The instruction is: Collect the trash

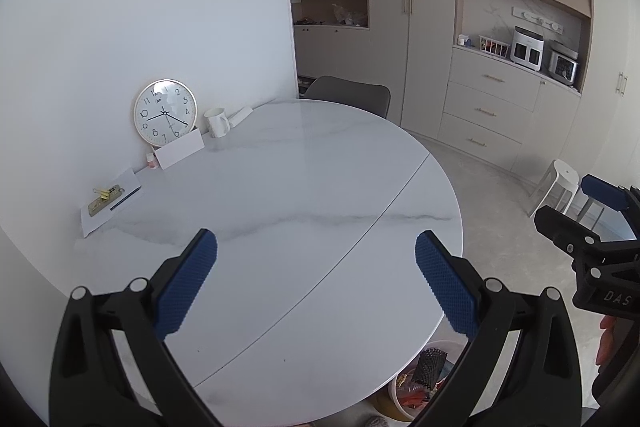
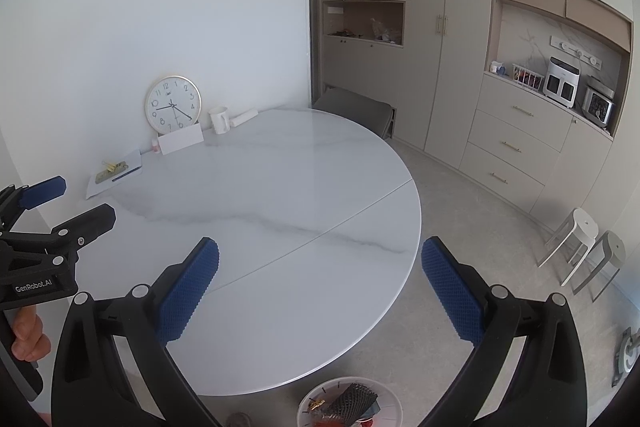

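Fingers spread wide on both tools: the left gripper point(image 1: 316, 283) holds its two blue, knurled rubber pads point(image 1: 188, 283) far apart with nothing between them, and the right gripper point(image 2: 320, 287) does the same, its black plastic arms jointed with round silver rivets. Each tool also shows at the edge of the other's view, gripped by a hand point(image 2: 26, 337).

Below them lies a round table point(image 1: 300, 187) with a glossy white marble-look top, veined in grey and crossed by a straight seam. Its middle is bare. Along the wall edge stand a round gold-rimmed clock point(image 1: 165, 112), a white rectangular card point(image 1: 180, 148) propped against it, a small pink-capped bottle point(image 1: 151, 160), a white glazed mug point(image 1: 216, 123) and a white roll point(image 1: 240, 116). Farther left, a sheet of paper point(image 1: 108, 205) carries yellow binder clips point(image 1: 104, 193) and a dark pen point(image 1: 125, 197).

The trash sits off the table, low beside its near edge: a round white bin point(image 2: 348, 405) on the floor, holding a black ridged piece point(image 2: 354, 401), red scraps and something yellow.

Behind are matte beige cabinets point(image 1: 486, 107), a grey chair point(image 1: 348, 93), and white stools point(image 2: 580, 247) on a pale speckled floor.
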Tool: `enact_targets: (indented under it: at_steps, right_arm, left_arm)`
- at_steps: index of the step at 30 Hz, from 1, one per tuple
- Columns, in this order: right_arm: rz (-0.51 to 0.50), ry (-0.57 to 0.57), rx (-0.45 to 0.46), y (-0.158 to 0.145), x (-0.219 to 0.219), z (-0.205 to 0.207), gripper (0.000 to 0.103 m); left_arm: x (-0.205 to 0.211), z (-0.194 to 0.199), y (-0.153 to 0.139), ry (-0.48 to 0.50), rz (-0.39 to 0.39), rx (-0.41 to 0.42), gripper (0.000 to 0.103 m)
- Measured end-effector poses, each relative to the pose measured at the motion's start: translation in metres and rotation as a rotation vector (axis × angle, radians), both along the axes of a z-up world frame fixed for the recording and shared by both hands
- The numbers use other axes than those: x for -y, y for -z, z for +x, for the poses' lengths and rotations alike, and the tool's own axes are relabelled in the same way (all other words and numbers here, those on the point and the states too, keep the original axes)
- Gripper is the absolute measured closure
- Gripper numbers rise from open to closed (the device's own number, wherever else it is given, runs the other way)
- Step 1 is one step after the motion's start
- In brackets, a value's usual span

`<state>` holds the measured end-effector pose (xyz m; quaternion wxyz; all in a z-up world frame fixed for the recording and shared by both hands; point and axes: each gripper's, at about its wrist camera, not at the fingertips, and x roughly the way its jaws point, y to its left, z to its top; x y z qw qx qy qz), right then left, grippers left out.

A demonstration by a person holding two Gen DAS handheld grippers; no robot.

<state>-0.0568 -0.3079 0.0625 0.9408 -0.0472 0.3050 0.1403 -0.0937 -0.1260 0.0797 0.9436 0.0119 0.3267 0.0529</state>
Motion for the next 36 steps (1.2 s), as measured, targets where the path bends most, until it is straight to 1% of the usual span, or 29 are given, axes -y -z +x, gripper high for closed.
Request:
enact_targets:
  at_steps: [12,36]
  right_arm:
    - [0.003,0.004,-0.004,0.0008,-0.0002,-0.0014,0.002]
    - [0.005,0.012,0.0,0.0022,0.0002,-0.0058,0.002]
  left_arm:
    - [0.0046,-0.0015,-0.0036,0.01,0.005,0.007,0.008]
    - [-0.0011,-0.0023,-0.0016,0.019,0.009,0.005,0.008]
